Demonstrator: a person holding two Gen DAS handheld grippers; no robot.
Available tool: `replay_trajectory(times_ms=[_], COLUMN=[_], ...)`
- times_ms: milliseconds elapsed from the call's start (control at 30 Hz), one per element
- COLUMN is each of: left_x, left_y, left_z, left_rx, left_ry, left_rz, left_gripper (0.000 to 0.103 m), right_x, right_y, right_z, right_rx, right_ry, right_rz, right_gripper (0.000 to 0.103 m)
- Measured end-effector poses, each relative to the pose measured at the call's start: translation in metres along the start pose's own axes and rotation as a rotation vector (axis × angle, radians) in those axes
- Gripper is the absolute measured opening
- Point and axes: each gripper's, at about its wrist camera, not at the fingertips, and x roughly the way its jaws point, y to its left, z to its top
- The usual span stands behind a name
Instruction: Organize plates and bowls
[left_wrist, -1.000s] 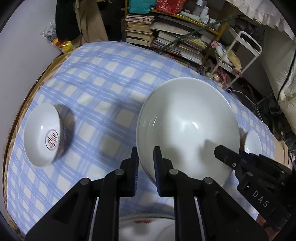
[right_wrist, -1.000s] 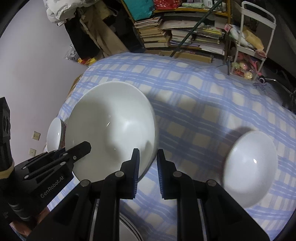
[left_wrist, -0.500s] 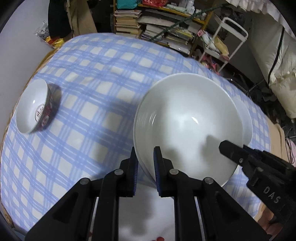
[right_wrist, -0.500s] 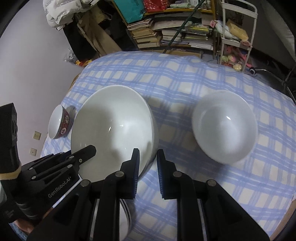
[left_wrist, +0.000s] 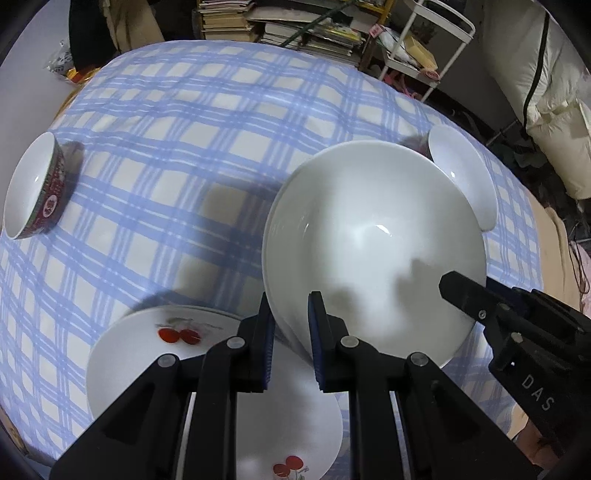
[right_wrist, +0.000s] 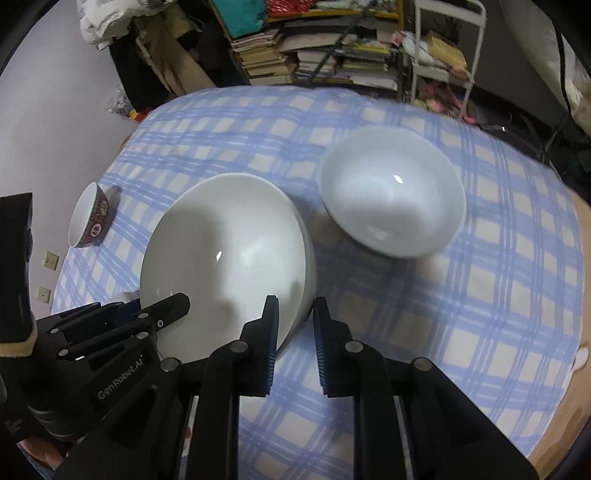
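Note:
A large white bowl (left_wrist: 373, 251) is held in the air between both grippers; it also shows in the right wrist view (right_wrist: 229, 254). My left gripper (left_wrist: 290, 325) is shut on its near-left rim. My right gripper (right_wrist: 293, 325) is shut on its right rim and also shows in the left wrist view (left_wrist: 480, 306). A second white bowl (right_wrist: 393, 192) sits on the checked cloth to the right, partly hidden in the left wrist view (left_wrist: 461, 173). A white plate with cherries (left_wrist: 147, 354) lies below the held bowl. A small red-patterned bowl (left_wrist: 33, 188) sits far left.
The table wears a blue checked cloth (left_wrist: 207, 122). Stacked books (right_wrist: 325, 55) and a white wire cart (right_wrist: 439, 48) stand beyond the far edge. A pale wall (right_wrist: 48, 110) is to the left. The left gripper's body shows in the right wrist view (right_wrist: 110, 347).
Both grippers have carried the large bowl up and back. The cherry plate has come into view below it, and the second white bowl now lies closer to the held bowl.

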Motion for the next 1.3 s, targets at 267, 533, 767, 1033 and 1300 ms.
replay_trajectory(times_ms=[267,533,767,1033,1300], left_x=[0.003,-0.003,-0.030,-0.067,-0.075], left_y=[-0.002,0.001,0.008,-0.008,-0.040], left_z=[-0.002,-0.002,0.006,0.026,0.051], left_rx=[-0.011,-0.032,-0.040,0.029,0.094], left_ry=[0.004,-0.024,-0.078,-0.195,-0.240], left_rz=[-0.006,0.025,0.052,0.090,0.088], left_gripper=[0.017,0.017,0.022,0.048,0.072], right_x=[0.004,0.002,-0.027,-0.062,-0.077], right_y=[-0.010,-0.002,0.002,-0.015,-0.039], right_z=[-0.014,-0.015,-0.014,0.002,0.023], right_rx=[0.027,-0.022,-0.055,-0.011,0.062], right_ry=[-0.006,-0.022,-0.121,-0.270,-0.360], right_rz=[0.024,-0.006,-0.030,-0.025,-0.046], right_gripper=[0.019,0.021,0.022,0.042,0.067])
